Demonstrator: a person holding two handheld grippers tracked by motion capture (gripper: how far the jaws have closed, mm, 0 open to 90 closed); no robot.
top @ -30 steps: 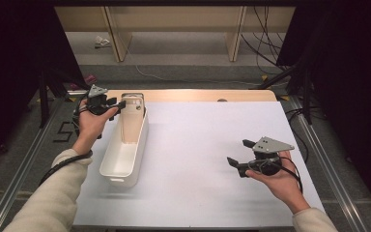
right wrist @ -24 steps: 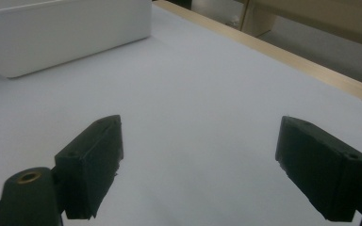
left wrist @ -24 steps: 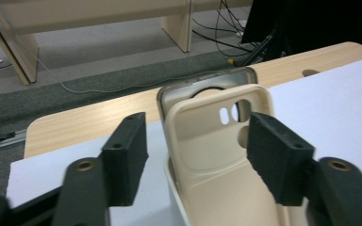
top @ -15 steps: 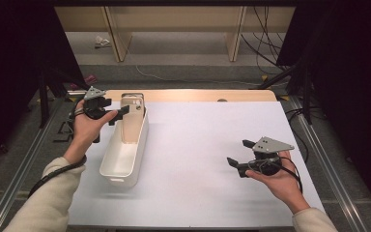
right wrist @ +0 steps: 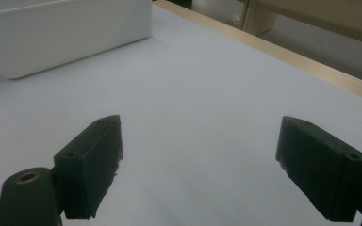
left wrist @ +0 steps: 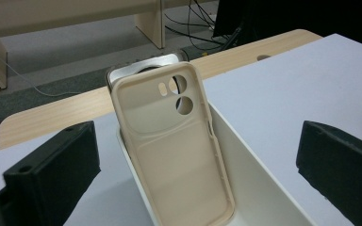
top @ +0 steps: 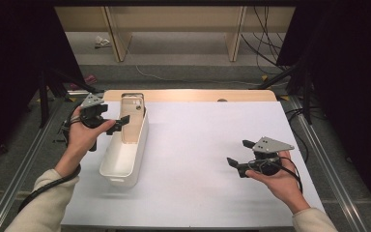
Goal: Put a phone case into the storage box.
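A beige phone case (left wrist: pixel 172 150) stands tilted in the far end of a long white bin (top: pixel 121 162), its camera holes at the top. Behind it a silver-edged slab (left wrist: pixel 136 70) leans against the bin's end; what it is I cannot tell. My left gripper (top: pixel 117 122) is open beside the bin's left rim, near the case (top: pixel 132 118) and apart from it. In the left gripper view the gripper (left wrist: pixel 193 174) has its jaws spread wide on either side of the case. My right gripper (top: pixel 240 152) hovers open over the white table sheet (top: pixel 198 145), nothing between its jaws.
The bin (right wrist: pixel 66 33) lies far ahead of the right gripper (right wrist: pixel 202 160). A wooden table edge (top: pixel 198 95) runs along the back, with a small hole in it. Metal rails (top: pixel 319 145) flank the table, and cables lie on the floor beyond.
My left gripper has moved back toward the person and slightly left along the bin's rim. The case, the bin and the right gripper have stayed put.
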